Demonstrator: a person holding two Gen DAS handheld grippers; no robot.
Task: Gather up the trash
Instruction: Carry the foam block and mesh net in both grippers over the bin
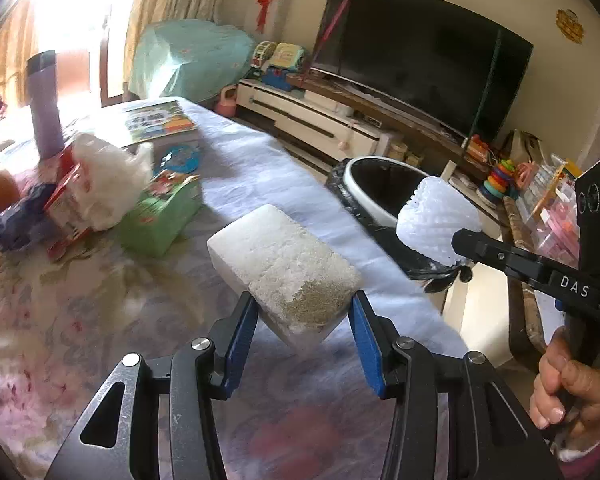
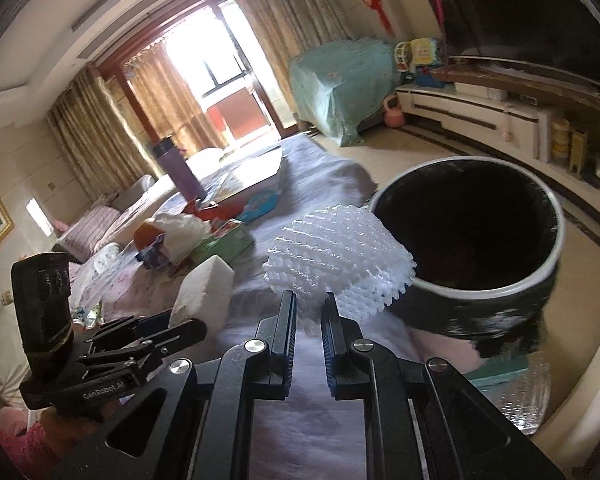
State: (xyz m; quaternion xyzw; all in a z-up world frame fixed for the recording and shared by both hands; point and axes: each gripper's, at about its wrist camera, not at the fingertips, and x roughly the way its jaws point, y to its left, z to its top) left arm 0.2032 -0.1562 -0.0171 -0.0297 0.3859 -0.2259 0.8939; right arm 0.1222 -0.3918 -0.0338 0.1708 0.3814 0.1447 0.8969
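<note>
- Left wrist view: a white rectangular polystyrene foam block (image 1: 288,270) is clamped between the blue pads of the left claw (image 1: 303,322) and held above the surface covered by a pale floral cloth (image 1: 80,300).
- A white foam mesh fruit sleeve (image 2: 340,264) is pinched in the nearly closed right claw (image 2: 309,308), just beside the rim of the round white-rimmed bin lined with a black bag (image 2: 556,240).
- The step in hand is judged to be carrying both pieces of trash to the bin.
- Next, the mesh sleeve needs to be brought over the bin's mouth and released; the block should then follow.
- More litter, a crumpled white plastic bag (image 1: 112,184) among wrappers, is left on the surface.
</note>
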